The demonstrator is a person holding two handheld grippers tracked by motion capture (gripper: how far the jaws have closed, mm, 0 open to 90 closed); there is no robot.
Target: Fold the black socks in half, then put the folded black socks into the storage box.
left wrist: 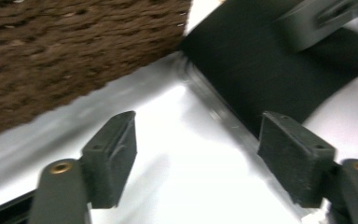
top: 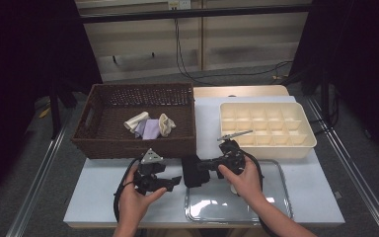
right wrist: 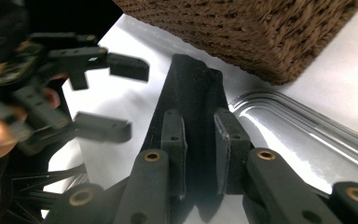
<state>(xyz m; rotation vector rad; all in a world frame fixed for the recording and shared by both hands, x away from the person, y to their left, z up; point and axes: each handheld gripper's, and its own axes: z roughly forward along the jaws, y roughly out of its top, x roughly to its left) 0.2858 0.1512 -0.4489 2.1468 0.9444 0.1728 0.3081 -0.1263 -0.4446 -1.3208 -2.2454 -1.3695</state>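
Note:
A black cloth [top: 192, 170] hangs at the near left corner of the clear tray [top: 276, 207]. My right gripper [top: 203, 165] is shut on it; in the right gripper view the pads of this gripper [right wrist: 198, 126] pinch the folded cloth [right wrist: 191, 84] from both sides. My left gripper [top: 176, 181] stands open just left of the cloth. In the left gripper view its gripper [left wrist: 200, 126] has wide-apart jaws with nothing between them, and the cloth [left wrist: 261, 60] lies beyond. The left gripper [right wrist: 130, 99] also shows open in the right gripper view.
A brown wicker basket [top: 128, 145] stands at the back left and holds a cream roll [top: 135, 121], a lavender cloth [top: 150, 129] and another cream piece [top: 167, 124]. A cream compartment box [top: 306, 143] sits at the back right. The table edge runs close in front.

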